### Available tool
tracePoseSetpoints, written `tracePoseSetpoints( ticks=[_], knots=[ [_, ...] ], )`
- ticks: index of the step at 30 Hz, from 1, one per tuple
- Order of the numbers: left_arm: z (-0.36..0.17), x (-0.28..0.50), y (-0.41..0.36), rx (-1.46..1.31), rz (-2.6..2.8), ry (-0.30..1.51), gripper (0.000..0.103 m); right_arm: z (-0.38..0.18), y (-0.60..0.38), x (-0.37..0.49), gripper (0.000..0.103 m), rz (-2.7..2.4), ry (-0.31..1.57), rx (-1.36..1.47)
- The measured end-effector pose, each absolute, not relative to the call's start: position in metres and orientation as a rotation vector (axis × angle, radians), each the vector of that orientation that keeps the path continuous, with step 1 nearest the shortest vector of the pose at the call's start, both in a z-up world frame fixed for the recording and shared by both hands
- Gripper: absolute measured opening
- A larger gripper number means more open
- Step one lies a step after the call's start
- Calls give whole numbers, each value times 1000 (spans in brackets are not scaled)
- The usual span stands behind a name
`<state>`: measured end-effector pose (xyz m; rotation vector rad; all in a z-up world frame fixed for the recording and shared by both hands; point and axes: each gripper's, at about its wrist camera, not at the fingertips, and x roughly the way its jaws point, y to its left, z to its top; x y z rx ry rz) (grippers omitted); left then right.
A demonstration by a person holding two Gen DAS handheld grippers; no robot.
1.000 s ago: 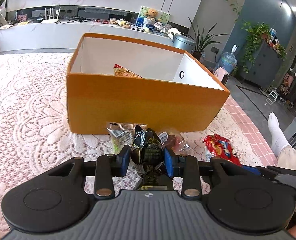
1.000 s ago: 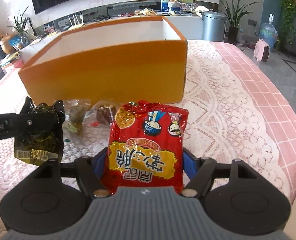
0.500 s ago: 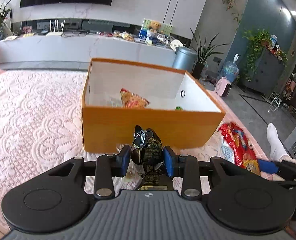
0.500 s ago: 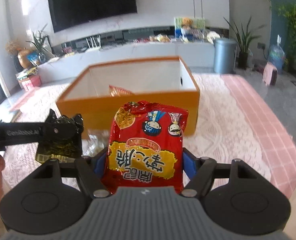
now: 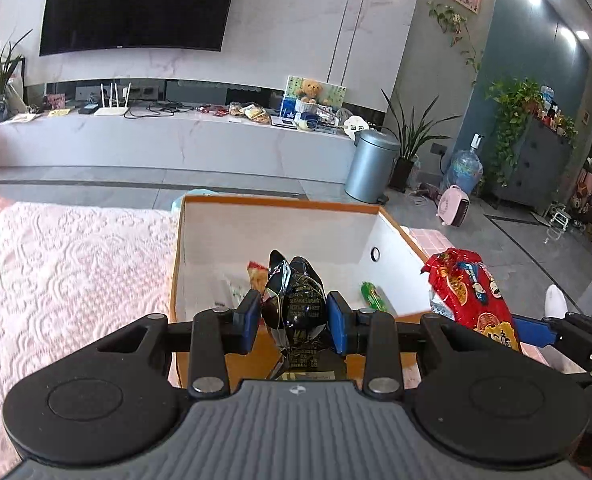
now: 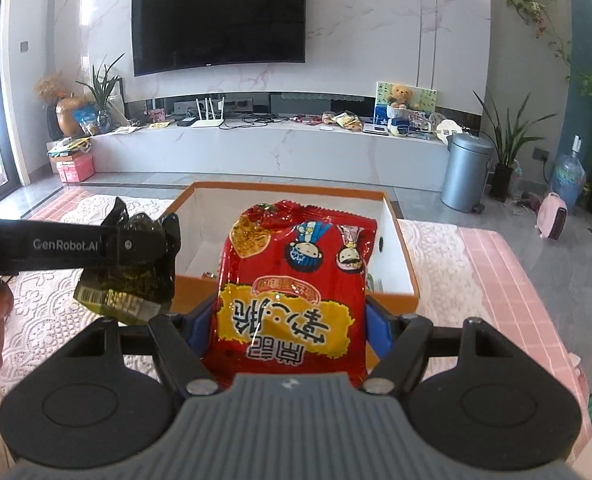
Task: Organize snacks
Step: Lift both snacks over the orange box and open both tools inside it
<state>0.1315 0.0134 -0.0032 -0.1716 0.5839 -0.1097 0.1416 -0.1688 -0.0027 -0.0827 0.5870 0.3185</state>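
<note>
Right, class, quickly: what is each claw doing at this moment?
Left claw: closed on the small dark crinkled foil snack packet.
Right claw: closed on the large red plastic snack bag.

Orange box (image 5: 223, 354), red packet (image 6: 291, 292)

In the right wrist view, the red snack packet (image 6: 291, 292) is covering much of the orange box (image 6: 408, 280), its interior and the right claw's (image 6: 289, 320) blue pads. The left claw (image 6: 135, 246) is masking the middle of the dark snack packet (image 6: 131, 296). In the left wrist view, that packet (image 5: 296, 308) is hiding part of the box floor; the snacks (image 5: 372, 296) lying there are too small to identify. The picture's edge is cropping a sock (image 5: 556, 300).
</note>
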Motion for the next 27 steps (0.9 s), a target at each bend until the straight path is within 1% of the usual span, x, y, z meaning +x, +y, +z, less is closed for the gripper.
tracePoseSetpoints(
  ticks=[12, 22, 27],
  knots=[
    [-16, 173, 7, -114, -86, 626, 40, -5, -153, 202, 71, 321, 609, -139],
    [-32, 207, 7, -57, -64, 684, 40, -32, -139, 245, 71, 304, 675, -173],
    [-43, 221, 1, -14, -45, 740, 39, -45, -130, 264, 71, 307, 727, -185]
  ],
)
